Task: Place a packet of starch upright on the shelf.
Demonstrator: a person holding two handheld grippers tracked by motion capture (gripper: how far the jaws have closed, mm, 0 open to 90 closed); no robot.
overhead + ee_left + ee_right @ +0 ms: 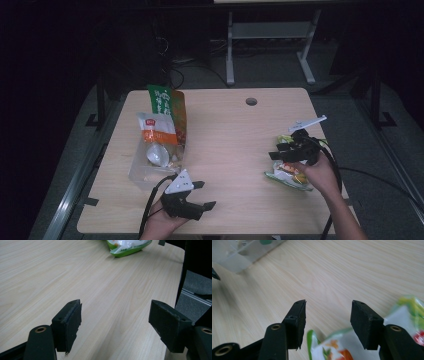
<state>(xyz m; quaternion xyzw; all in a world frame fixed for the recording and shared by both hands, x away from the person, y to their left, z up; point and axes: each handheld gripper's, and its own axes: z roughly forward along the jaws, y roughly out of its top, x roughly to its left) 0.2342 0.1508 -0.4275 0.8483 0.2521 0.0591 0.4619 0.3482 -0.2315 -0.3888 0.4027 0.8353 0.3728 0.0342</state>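
Clearly, from the high view, I was between grasps: my right tool (280, 151) hung spread over the green snack packet (287, 176) near the right edge of the surface (235, 150), nothing pinched in it, while my left tool (202, 195) rested near the front edge, also spread and empty. Off to the left stood a clear plastic bag (150, 165) with an orange-labelled packet (156, 131) and a tall green packet (165, 102) in it. I judged the step in hand to be gathering the loose packet toward that bag; the next move called for lowering the right tool onto the packet's edge and closing on it.

In the left gripper view, my left tool's jaws stood wide apart over bare wood, and the green snack packet (127, 246) lay well beyond them.

In the right gripper view, the right tool's jaws were spread with only wood between them; the green snack packet (332, 345) lay just below and beside them. The clear plastic bag (239, 255) sat far across, with nothing blocking the path over.
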